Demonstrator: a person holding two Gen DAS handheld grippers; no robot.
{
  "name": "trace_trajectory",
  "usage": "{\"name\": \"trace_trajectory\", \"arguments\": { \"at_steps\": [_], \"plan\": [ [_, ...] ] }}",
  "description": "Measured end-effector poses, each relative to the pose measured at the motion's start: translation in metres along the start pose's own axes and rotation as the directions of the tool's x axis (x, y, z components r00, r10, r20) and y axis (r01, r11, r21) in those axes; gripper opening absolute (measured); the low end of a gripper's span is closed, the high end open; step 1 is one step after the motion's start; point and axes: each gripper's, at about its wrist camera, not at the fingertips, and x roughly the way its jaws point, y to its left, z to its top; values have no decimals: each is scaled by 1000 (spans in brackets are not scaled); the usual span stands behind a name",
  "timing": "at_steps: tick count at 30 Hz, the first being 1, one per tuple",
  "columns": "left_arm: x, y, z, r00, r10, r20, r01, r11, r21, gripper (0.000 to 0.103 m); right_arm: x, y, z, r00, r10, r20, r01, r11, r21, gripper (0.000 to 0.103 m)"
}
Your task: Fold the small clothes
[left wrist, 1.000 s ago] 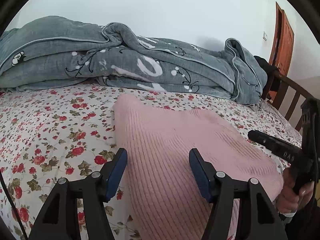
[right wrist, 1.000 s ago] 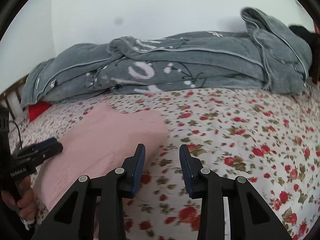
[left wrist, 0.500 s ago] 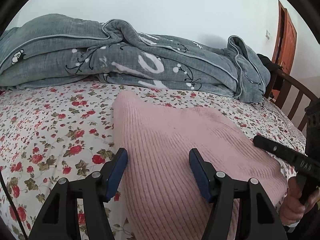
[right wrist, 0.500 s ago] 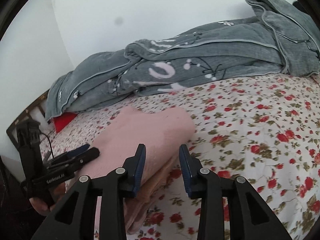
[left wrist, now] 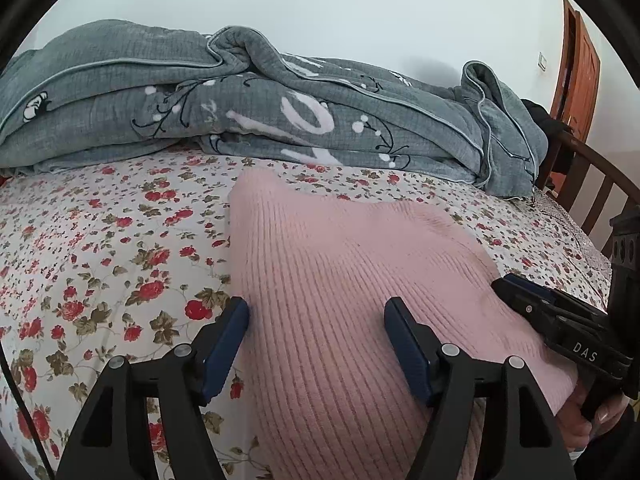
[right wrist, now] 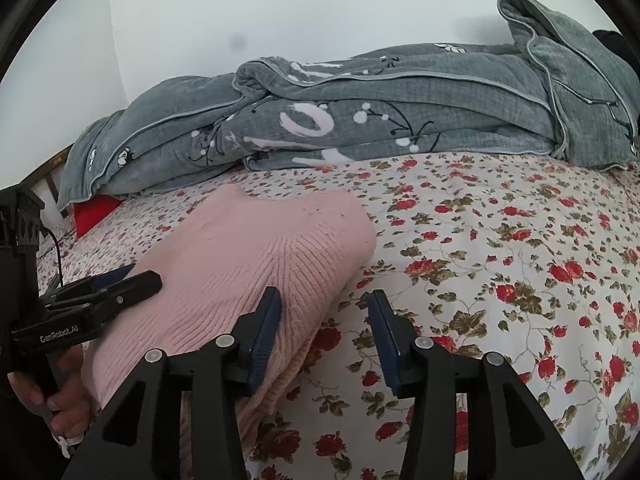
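Left-wrist view first: the flowered bed sheet (left wrist: pixel 100 248) filled the left side, bare of clothes, with the grey quilt (left wrist: pixel 248 112) heaped along the wall behind, pushed back, I judged, to leave folding room. The left gripper (left wrist: pixel 316 344) hovered over the near left part of the pink knit sweater (left wrist: pixel 352 264), its jaws apart and opening, the left pad at the garment's edge and the right pad over the ribbed cloth, neither pressing on it. The sweater lay folded into a thick pad in the middle of the bed, near the front edge. Further right in that view the right gripper (left wrist: pixel 520 294) pointed in over the sweater's right edge, a hand (left wrist: pixel 588 416) below on its handle, and a wooden bed rail (left wrist: pixel 600 184) stood behind. In the right-wrist view the left gripper (right wrist: pixel 132 276) came in low from the left over the sweater (right wrist: pixel 248 264), held by a hand (right wrist: pixel 60 396), with something red (right wrist: pixel 96 214) tucked under the quilt (right wrist: pixel 400 116). The right gripper (right wrist: pixel 324 332) straddled the sweater's right fold, jaws apart and opening with nothing pinched; one pad sat against the knit, the other over the bare sheet (right wrist: pixel 500 264). Both tools flanked the bundle, which I took as either letting go of a finished fold or lining up the next.
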Motion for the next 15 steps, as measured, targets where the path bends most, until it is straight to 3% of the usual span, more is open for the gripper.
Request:
{"name": "trace_trajectory", "arguments": {
  "at_steps": [8,15],
  "plan": [
    [-3,5,-5,1000,-13,-2,13,999,-30,71,-3,3,3,999,-40,-4,40,999,-14,51],
    [-34,-3,-35,1000,-22,22,24,997,-67,71,-39,25,-8,992,-126,30,128,989,-72,54]
  ]
}}
